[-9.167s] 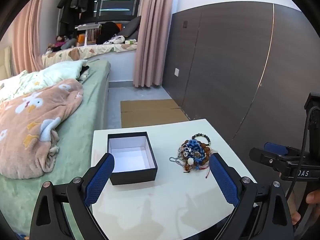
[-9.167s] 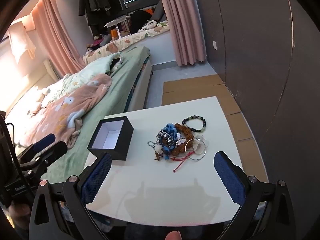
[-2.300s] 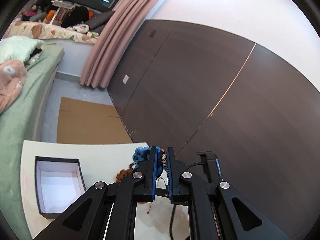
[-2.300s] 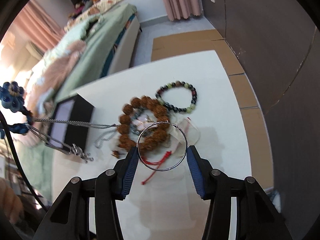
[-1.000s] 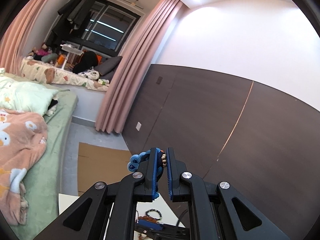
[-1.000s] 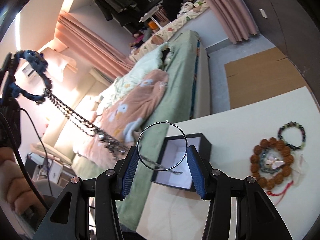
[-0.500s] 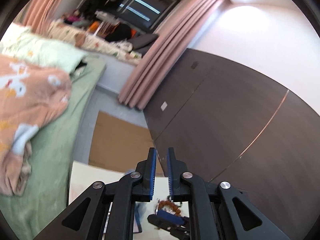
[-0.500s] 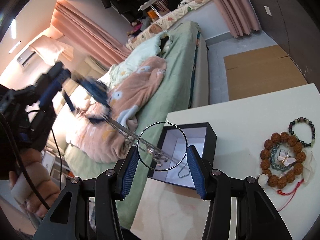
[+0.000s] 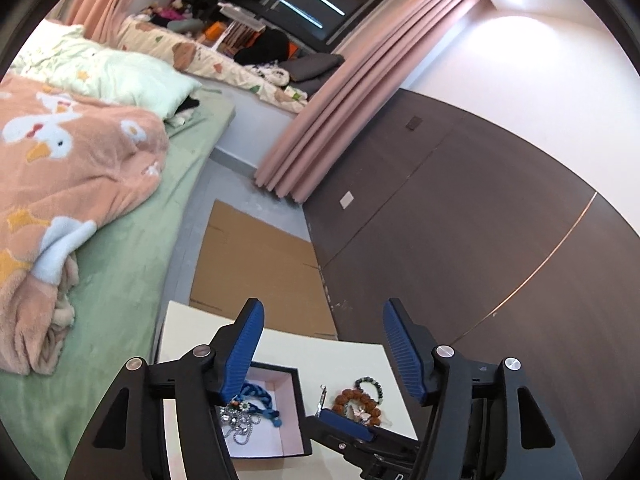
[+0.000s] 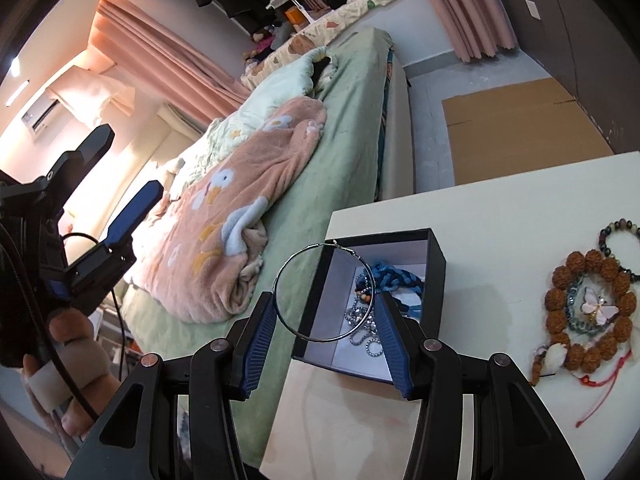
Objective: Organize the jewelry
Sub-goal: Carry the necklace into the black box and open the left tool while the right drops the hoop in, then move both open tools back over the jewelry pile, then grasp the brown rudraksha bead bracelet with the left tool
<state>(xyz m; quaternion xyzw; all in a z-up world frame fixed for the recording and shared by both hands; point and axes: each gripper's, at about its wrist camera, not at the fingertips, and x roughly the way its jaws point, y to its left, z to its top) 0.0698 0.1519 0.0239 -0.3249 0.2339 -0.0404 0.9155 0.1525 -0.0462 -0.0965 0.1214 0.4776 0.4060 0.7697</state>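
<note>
Both wrist views look down, sharing the box (image 9: 294, 376).

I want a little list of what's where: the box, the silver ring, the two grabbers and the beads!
box: black box open on the white table
inside box: blue braided necklace and silver chain
left gripper: fingers opening, nothing between them
right gripper: holding the silver hoop over the box
still on table: brown bead bracelet, dark bead bracelet

Shiny metal hoop (image 10: 325, 292), matt black box (image 10: 436, 276), fleecy blanket (image 10: 240, 216)
</note>
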